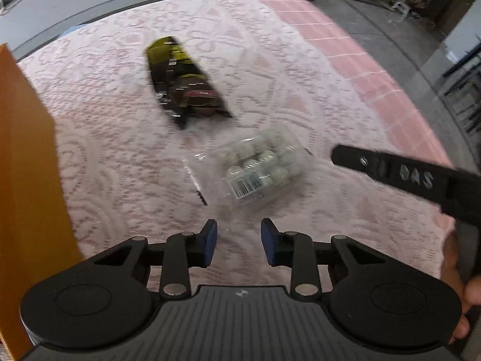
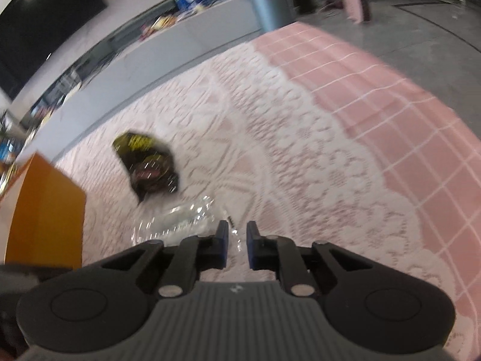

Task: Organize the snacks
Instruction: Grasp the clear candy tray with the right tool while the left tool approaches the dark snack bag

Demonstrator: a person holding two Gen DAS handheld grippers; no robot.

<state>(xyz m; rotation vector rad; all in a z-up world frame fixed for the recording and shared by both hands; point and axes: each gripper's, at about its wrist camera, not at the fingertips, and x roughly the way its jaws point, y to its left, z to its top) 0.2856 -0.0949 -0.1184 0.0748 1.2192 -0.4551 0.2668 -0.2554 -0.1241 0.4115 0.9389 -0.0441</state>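
Note:
A clear plastic bag of pale round snacks with a barcode label lies on the lace tablecloth, just ahead of my open, empty left gripper. A black and yellow snack packet lies farther back. My right gripper comes in from the right beside the clear bag. In the right wrist view the right gripper is open with a narrow gap, and the crinkled clear bag sits at its left finger. The dark packet lies beyond.
An orange box stands at the left, and it also shows in the right wrist view. The pink checked cloth covers the table's right part. A grey bin and a cluttered counter stand behind the table.

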